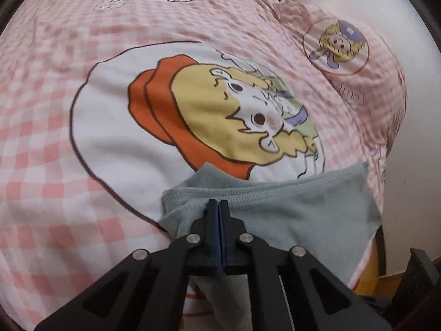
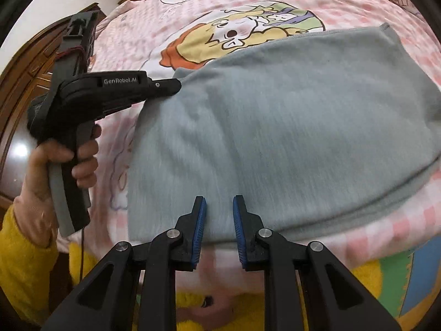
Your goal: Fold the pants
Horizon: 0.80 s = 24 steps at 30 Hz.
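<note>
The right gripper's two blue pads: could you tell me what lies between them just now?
In the right wrist view, the near edge of the grey pants lies in the gap of the right gripper, whose jaws stand apart, not pressing it.

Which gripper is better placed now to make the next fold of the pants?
Left, probably. The left gripper is shut on the pants at their edge; the right gripper is open, holding nothing.

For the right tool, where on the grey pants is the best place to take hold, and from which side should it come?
Probably the near edge of the pants, just ahead of the open right tool. Come from the near side, low, so one finger slips under. The layers end there in a thin, straight hem on the bedsheet. The left tool already pinches the far left corner.
</note>
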Tool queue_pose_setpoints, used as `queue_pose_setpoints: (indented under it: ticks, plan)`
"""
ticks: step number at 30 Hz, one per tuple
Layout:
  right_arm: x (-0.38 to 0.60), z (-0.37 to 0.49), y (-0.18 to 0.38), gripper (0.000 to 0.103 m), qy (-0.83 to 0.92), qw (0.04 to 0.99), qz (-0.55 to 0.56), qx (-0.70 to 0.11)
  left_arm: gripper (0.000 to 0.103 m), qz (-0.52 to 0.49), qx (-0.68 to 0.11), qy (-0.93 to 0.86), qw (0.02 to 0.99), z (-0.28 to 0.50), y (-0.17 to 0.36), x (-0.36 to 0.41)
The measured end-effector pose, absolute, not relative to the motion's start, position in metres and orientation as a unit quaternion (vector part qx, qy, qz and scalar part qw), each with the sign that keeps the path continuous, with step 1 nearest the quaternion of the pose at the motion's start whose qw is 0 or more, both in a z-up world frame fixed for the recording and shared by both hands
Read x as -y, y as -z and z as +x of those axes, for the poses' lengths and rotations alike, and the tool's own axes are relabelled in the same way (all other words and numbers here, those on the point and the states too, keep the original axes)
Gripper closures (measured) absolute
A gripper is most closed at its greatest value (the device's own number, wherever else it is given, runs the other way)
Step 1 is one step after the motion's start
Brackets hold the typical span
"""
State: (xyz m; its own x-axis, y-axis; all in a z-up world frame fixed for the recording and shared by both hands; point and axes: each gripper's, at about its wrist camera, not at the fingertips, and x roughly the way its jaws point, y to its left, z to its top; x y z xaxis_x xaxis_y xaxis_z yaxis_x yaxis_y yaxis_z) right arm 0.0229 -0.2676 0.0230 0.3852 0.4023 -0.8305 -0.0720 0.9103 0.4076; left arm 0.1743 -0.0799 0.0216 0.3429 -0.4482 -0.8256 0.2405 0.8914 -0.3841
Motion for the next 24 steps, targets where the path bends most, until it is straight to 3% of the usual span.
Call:
queue_pose_setpoints:
  ticks: [1, 3, 4, 5, 10, 15, 17, 24]
  plan:
    - [0.274, 0.021, -0.030, 0.082, -0.136, 0.828, 0.145, -0.524, 0.095, -0.103, -0.531, 0.215, 0.813, 0.170, -0.028, 0.077]
    - [0.291, 0.018, -0.046, 0.082, -0.094, 0.858, 0.106, -0.494, 0.077, -0.110, -0.526, 0.223, 0.813, 0.163, -0.037, 0.074]
    - [0.301, 0.019, -0.049, 0.082, -0.072, 0.866, 0.090, -0.487, 0.061, -0.114, -0.518, 0.229, 0.816, 0.155, -0.044, 0.072]
    - [0.314, 0.022, -0.048, 0.082, -0.044, 0.866, 0.079, -0.492, 0.056, -0.114, -0.511, 0.232, 0.820, 0.149, -0.050, 0.070]
    - [0.354, 0.023, -0.014, 0.082, -0.004, 0.838, 0.099, -0.536, 0.056, -0.047, -0.494, 0.215, 0.841, 0.120, -0.055, 0.075]
    - [0.354, 0.013, -0.024, 0.078, 0.011, 0.840, 0.109, -0.531, 0.056, -0.037, -0.495, 0.179, 0.849, 0.104, -0.048, 0.056]
    - [0.340, 0.009, -0.033, 0.068, 0.003, 0.846, 0.100, -0.524, 0.055, -0.035, -0.492, 0.169, 0.853, 0.095, -0.049, 0.047]
    - [0.250, 0.016, -0.056, 0.066, -0.096, 0.850, 0.054, -0.516, 0.045, -0.009, -0.499, 0.122, 0.858, 0.061, -0.050, 0.021]
